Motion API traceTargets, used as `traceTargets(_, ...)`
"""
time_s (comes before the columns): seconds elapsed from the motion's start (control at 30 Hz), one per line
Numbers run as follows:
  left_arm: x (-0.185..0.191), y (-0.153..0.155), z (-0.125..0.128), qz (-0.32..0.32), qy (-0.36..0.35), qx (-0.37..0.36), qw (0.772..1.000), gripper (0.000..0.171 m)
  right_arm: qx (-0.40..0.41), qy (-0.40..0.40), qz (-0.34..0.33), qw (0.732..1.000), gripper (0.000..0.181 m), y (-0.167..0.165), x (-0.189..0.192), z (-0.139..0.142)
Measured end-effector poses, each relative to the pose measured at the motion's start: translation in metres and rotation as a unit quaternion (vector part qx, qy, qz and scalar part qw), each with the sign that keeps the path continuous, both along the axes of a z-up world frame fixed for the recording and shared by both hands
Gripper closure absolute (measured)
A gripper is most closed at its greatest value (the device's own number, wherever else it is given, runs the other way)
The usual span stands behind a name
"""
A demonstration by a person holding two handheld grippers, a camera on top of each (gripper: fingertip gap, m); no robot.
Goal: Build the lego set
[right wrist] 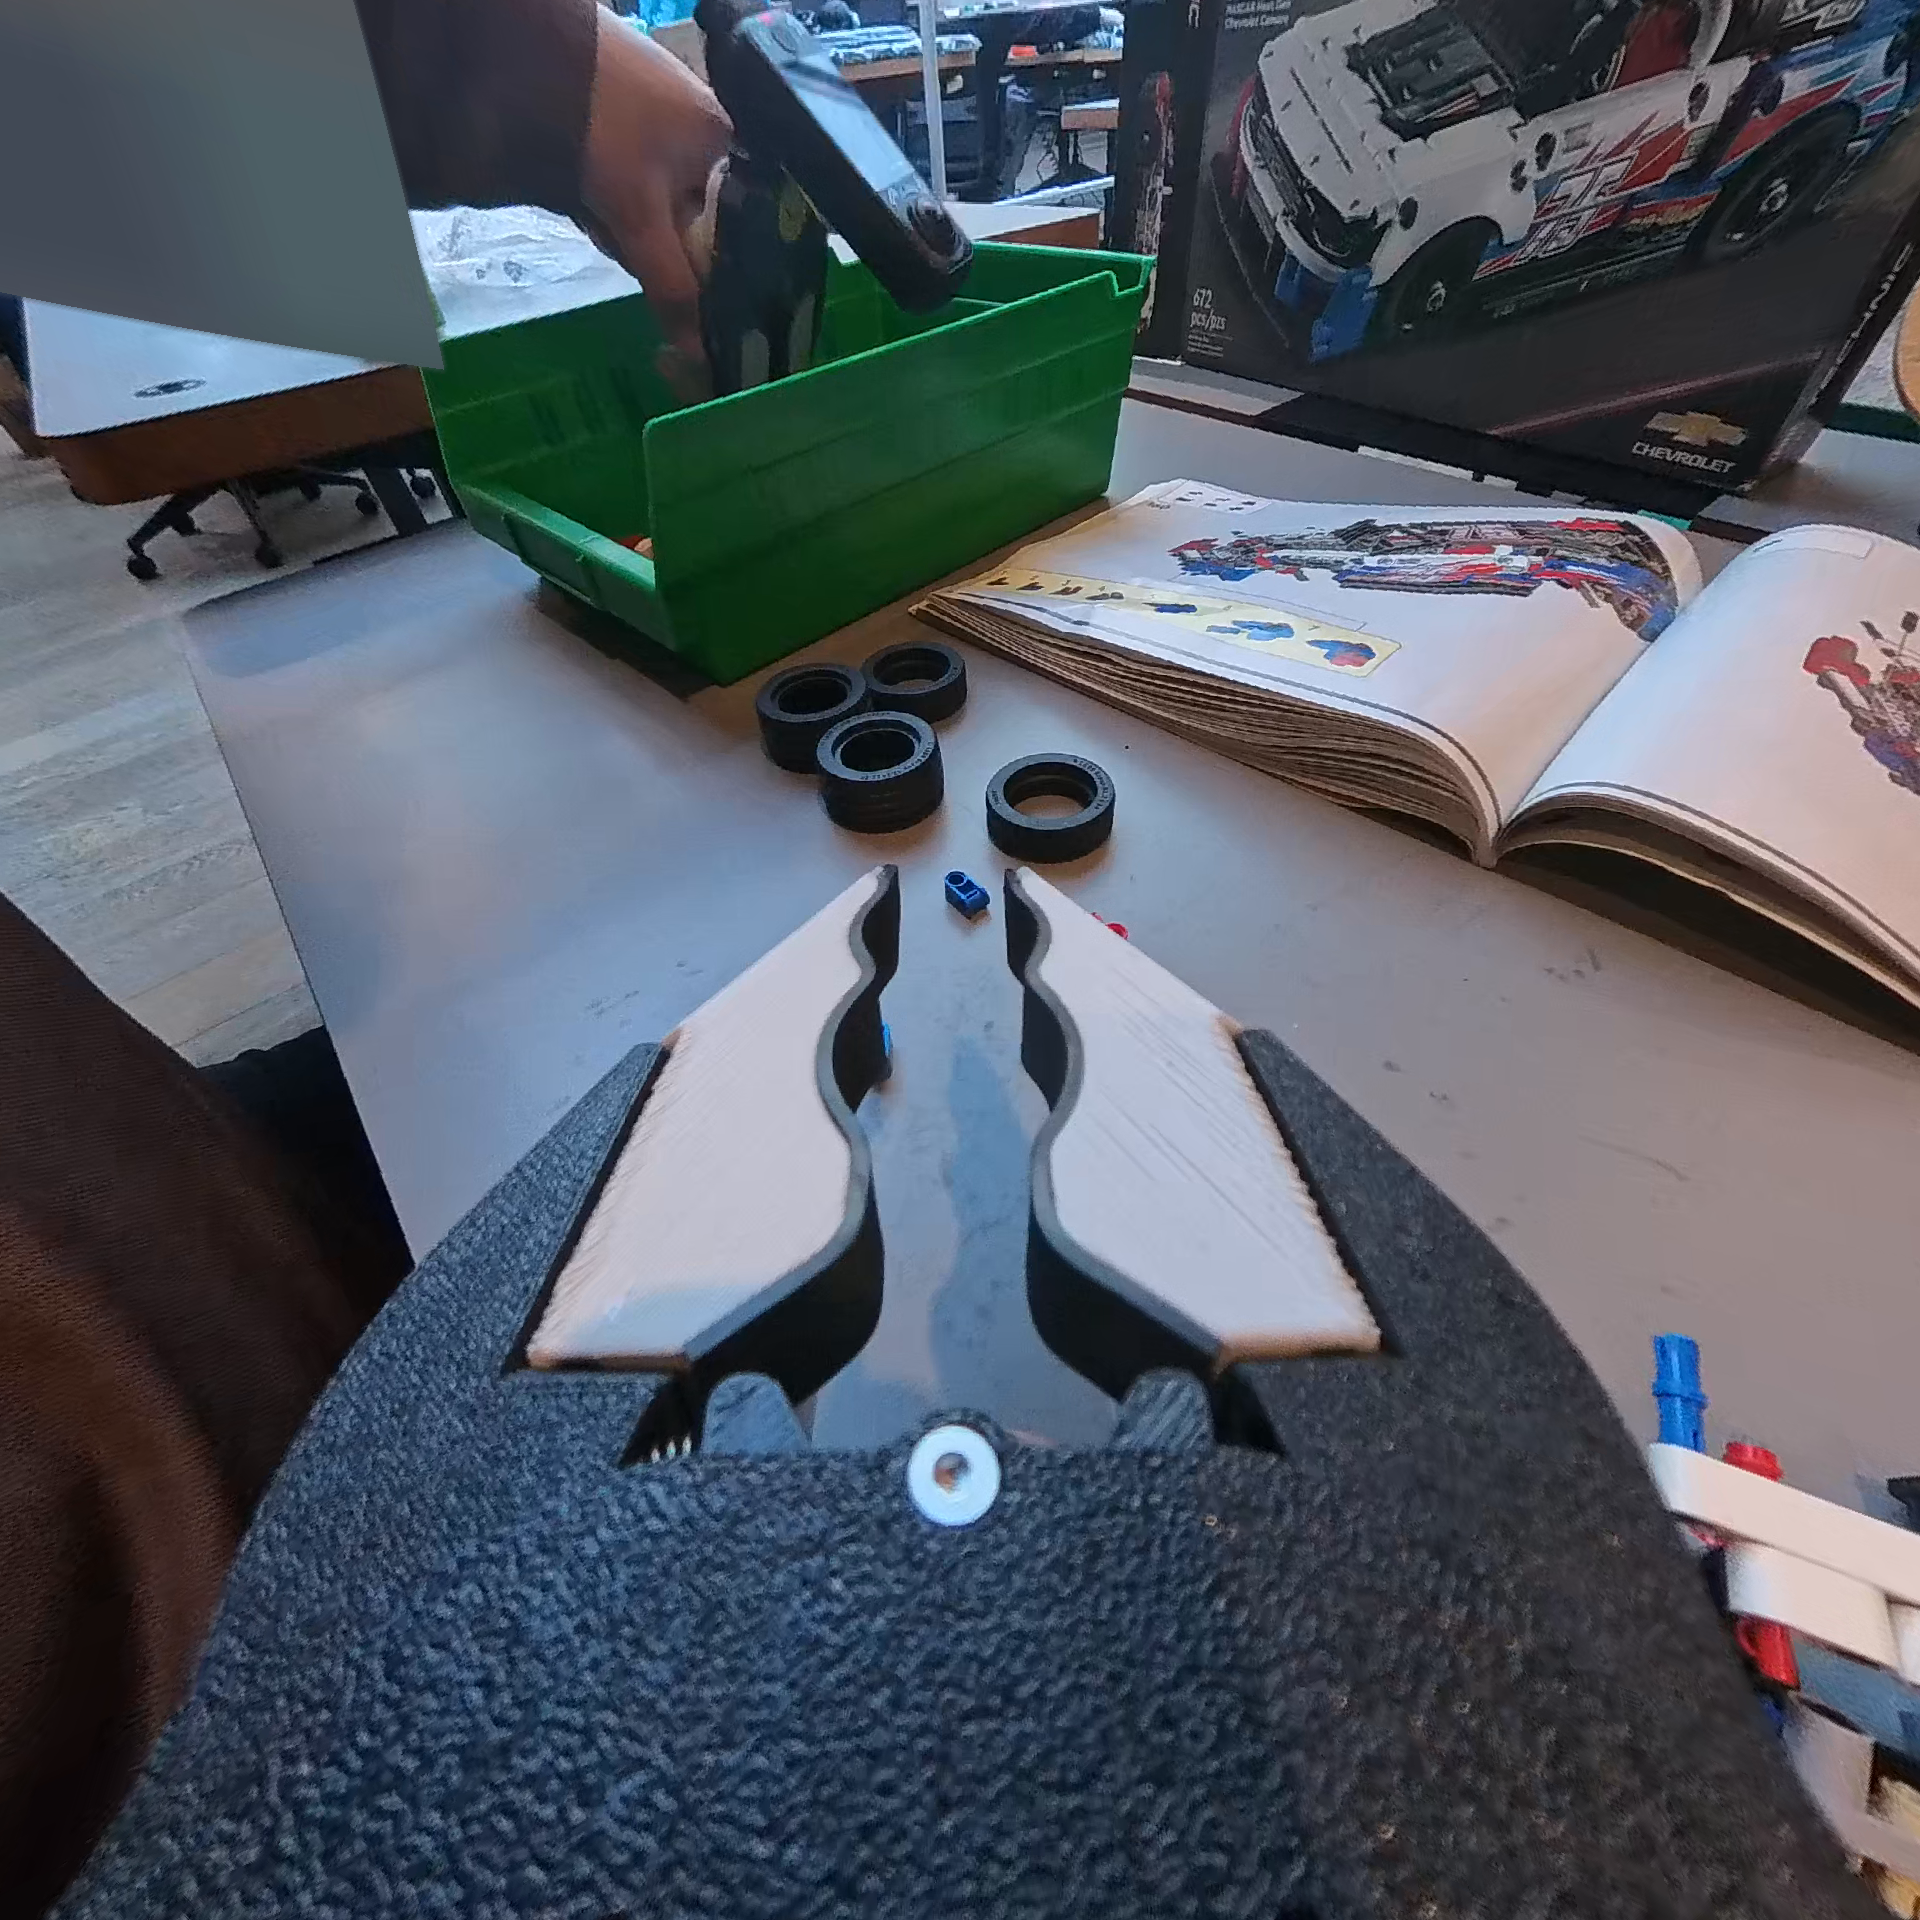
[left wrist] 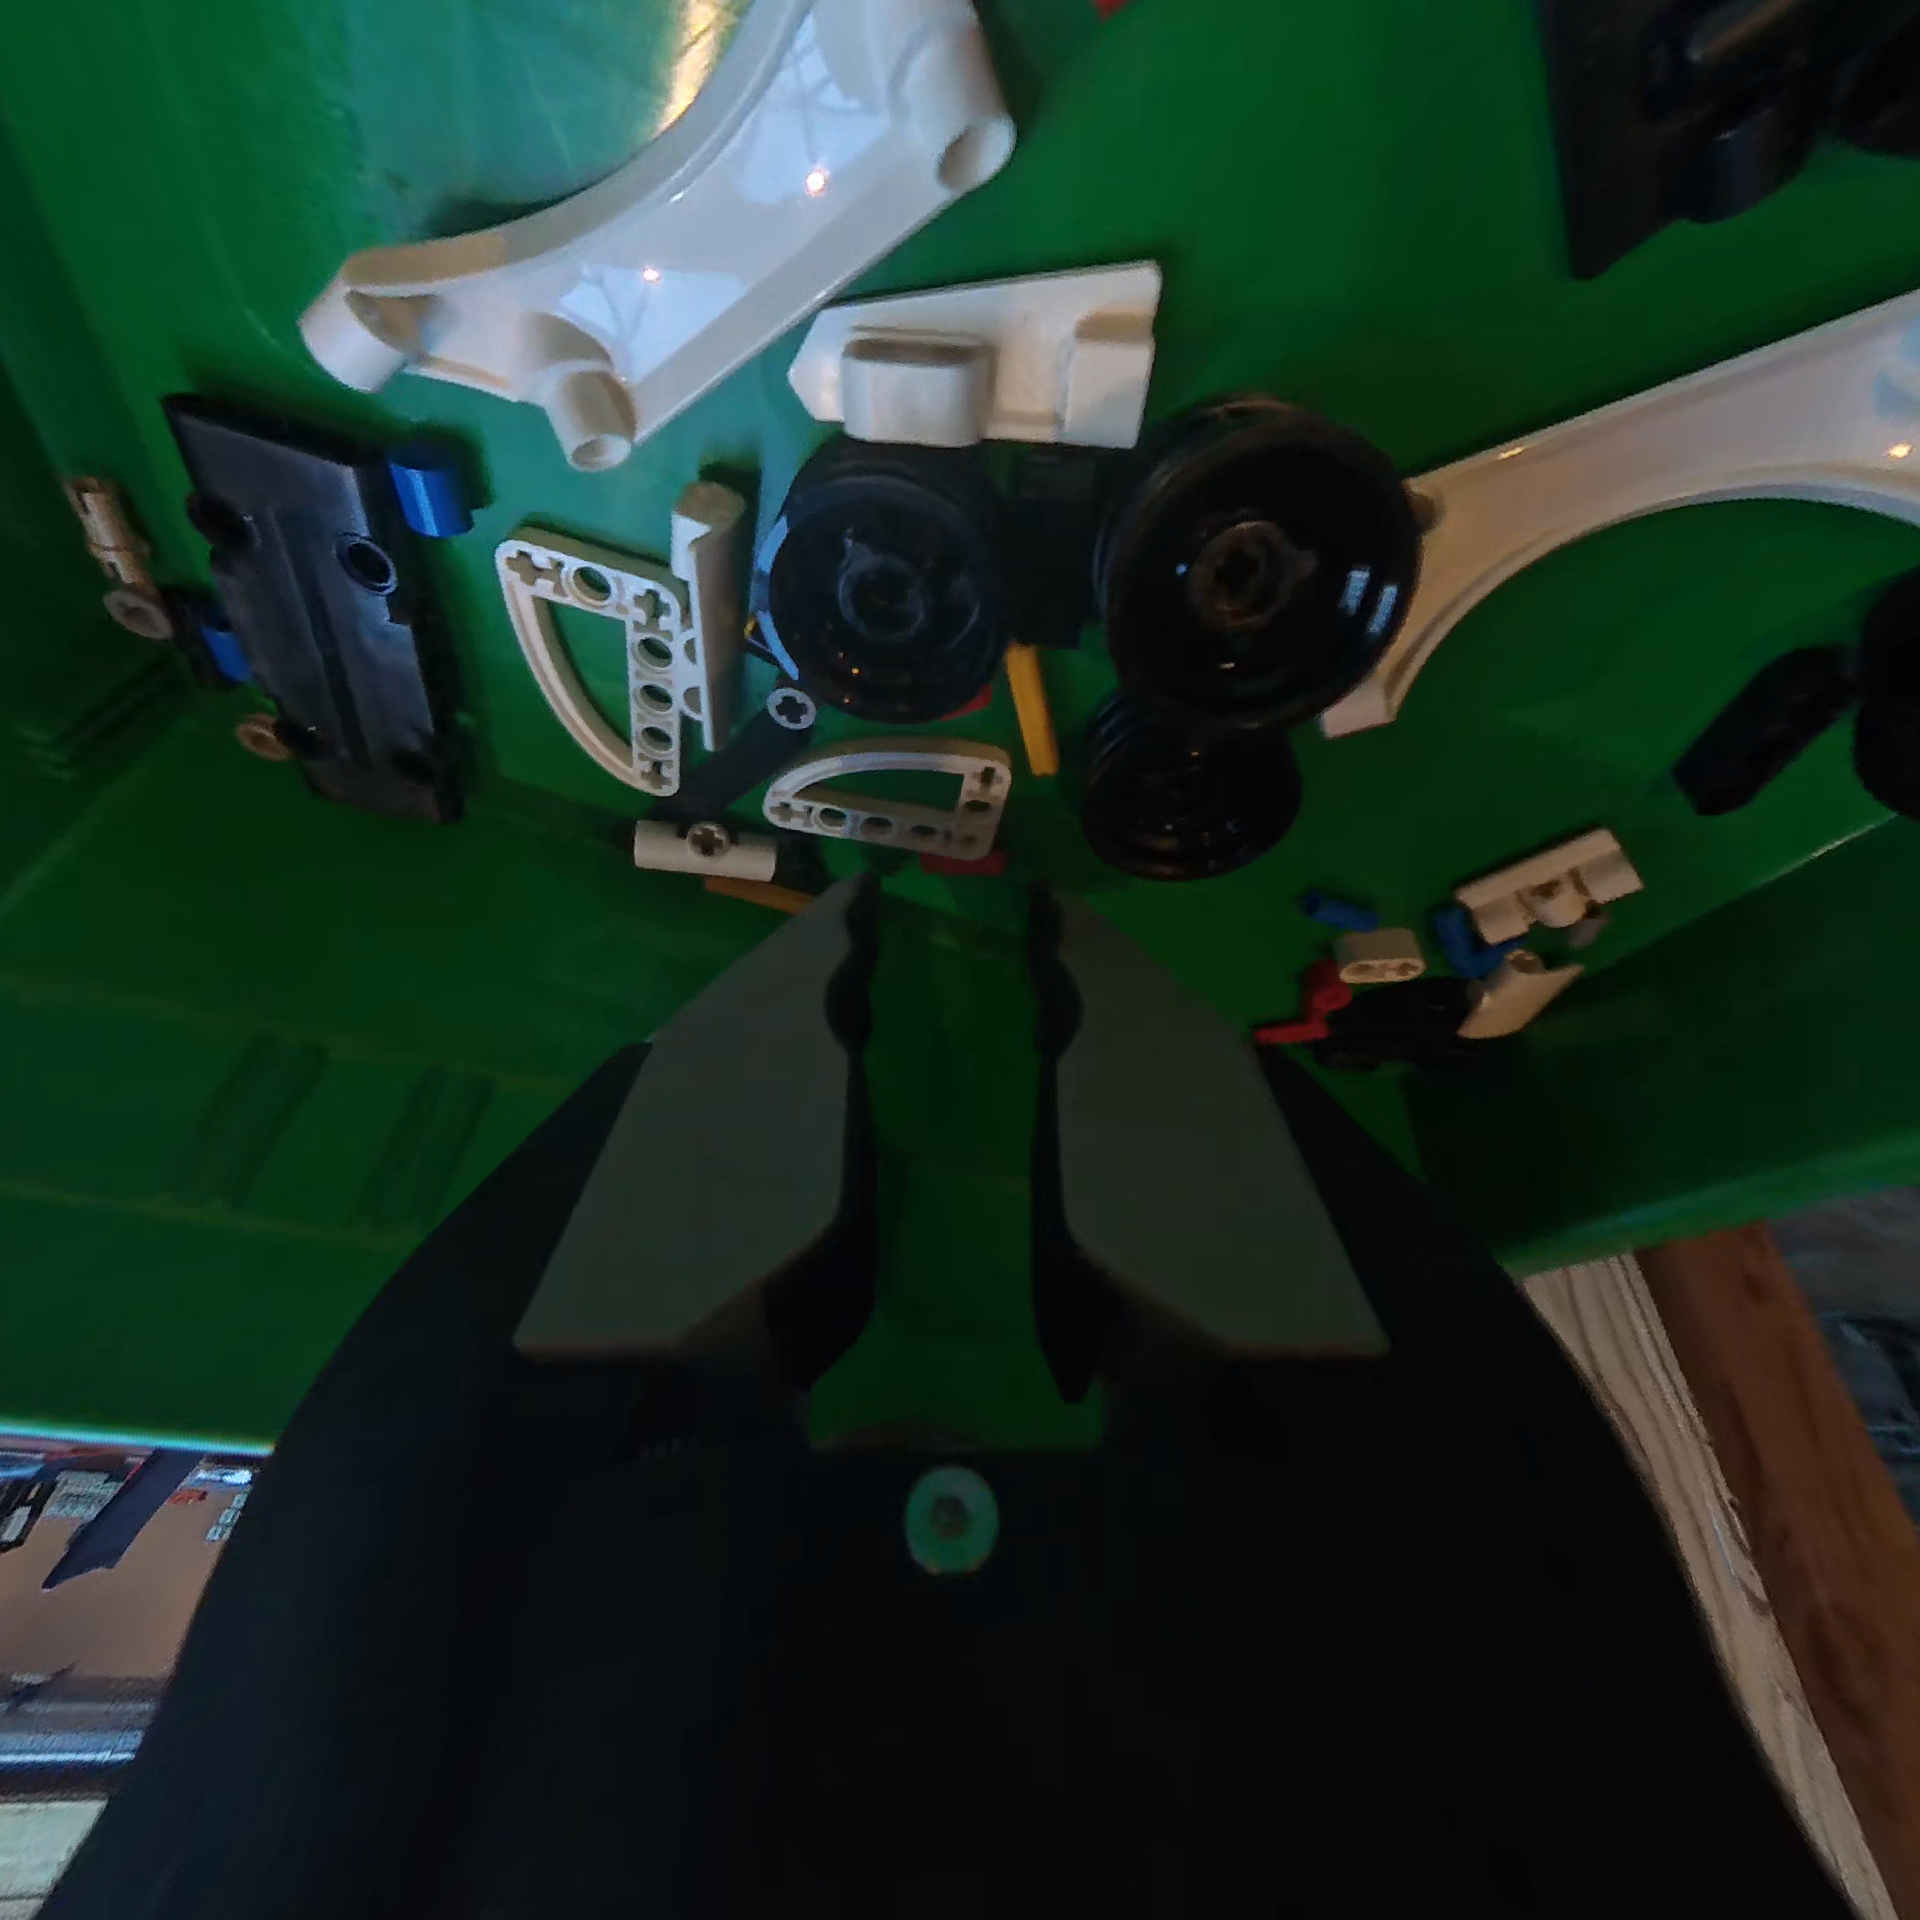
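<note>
Parted and empty, the left gripper hangs inside the green bin, white curved liftarm just ahead, long axis crosswise. Right gripper, also parted and empty, points at the blue connector, tyres beyond.

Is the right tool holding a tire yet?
No. The right tool is open and empty above the table, with the four tires lying ahead of it.
</note>
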State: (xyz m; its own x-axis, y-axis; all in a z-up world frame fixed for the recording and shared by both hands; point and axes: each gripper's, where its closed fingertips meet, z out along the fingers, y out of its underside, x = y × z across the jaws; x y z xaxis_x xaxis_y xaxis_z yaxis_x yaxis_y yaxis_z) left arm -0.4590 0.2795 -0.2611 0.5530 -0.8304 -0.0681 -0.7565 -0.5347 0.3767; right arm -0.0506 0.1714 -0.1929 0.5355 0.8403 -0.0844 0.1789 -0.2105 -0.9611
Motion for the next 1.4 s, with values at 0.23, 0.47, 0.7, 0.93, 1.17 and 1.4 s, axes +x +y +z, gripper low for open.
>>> traceTargets(0.23, 0.001, 0.002, -0.002, 0.011, -0.006, -0.013, 1.000, 0.160, -0.004, 0.002, 0.003, 1.000, 0.162, 0.000, 0.000, 0.000)
traceTargets(0.47, 0.005, 0.001, -0.001, 0.056, -0.023, -0.022, 0.998, 0.155, -0.003, 0.000, 0.004, 1.000, 0.162, 0.000, 0.000, 0.000)
traceTargets(0.7, 0.002, 0.004, -0.002, 0.057, -0.009, -0.004, 0.998, 0.161, 0.000, -0.003, 0.007, 1.000, 0.162, -0.002, -0.001, -0.001)
traceTargets(0.93, -0.001, -0.004, 0.007, 0.056, -0.005, 0.001, 0.998, 0.160, 0.002, -0.008, 0.011, 1.000, 0.162, -0.004, -0.003, -0.002)
traceTargets(1.17, 0.002, -0.007, 0.040, 0.053, -0.023, 0.048, 0.997, 0.161, 0.005, -0.017, 0.013, 1.000, 0.162, -0.005, -0.004, -0.004)
traceTargets(1.4, 0.034, -0.010, 0.085, 0.025, -0.073, 0.125, 0.989, 0.161, 0.011, -0.019, 0.013, 1.000, 0.164, -0.008, -0.005, -0.003)
